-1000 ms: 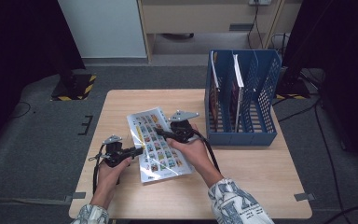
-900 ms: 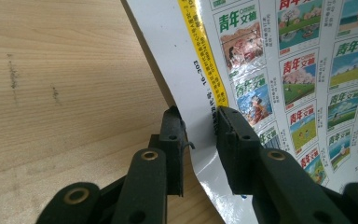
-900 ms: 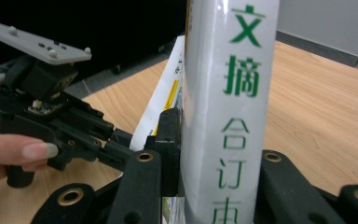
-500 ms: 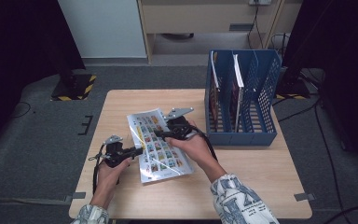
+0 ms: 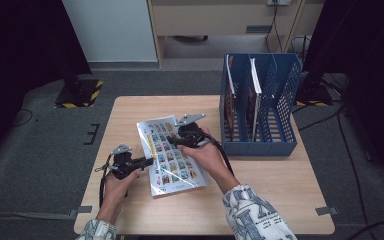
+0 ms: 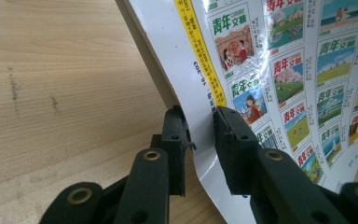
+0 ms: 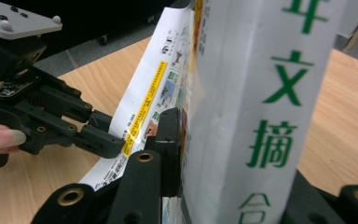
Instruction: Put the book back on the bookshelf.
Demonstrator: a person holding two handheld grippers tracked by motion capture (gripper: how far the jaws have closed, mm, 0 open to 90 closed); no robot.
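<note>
High view has both my forearms coming in from the near edge of the table [image 5: 260, 195]. My left hand [image 5: 116, 181] lies low near the table's near-left part and points its gripper to the right; my right hand [image 5: 206, 156] reaches farther in, its wrist bent so its gripper points left.

One magazine [image 5: 171, 155] lies in the middle of the table, its cover a grid of small pictures. My left gripper [image 5: 149, 160] meets the magazine's left edge. In the left gripper view the cover's edge [image 6: 200, 107] curls up from the wood and passes between my two jaws, which stand a little apart, one on each side of the sheet; I cannot tell whether they pinch it yet.

My right gripper [image 5: 172, 141] is over the magazine's far part. In the right gripper view the thick white spine [image 7: 256, 107] stands upright between my jaws, which are closed against it, and the left gripper [image 7: 98, 135] shows beyond at the cover's yellow strip.

One blue rack [image 5: 260, 107] stands at the far right, well apart from the magazine, with two upright items inside.
</note>
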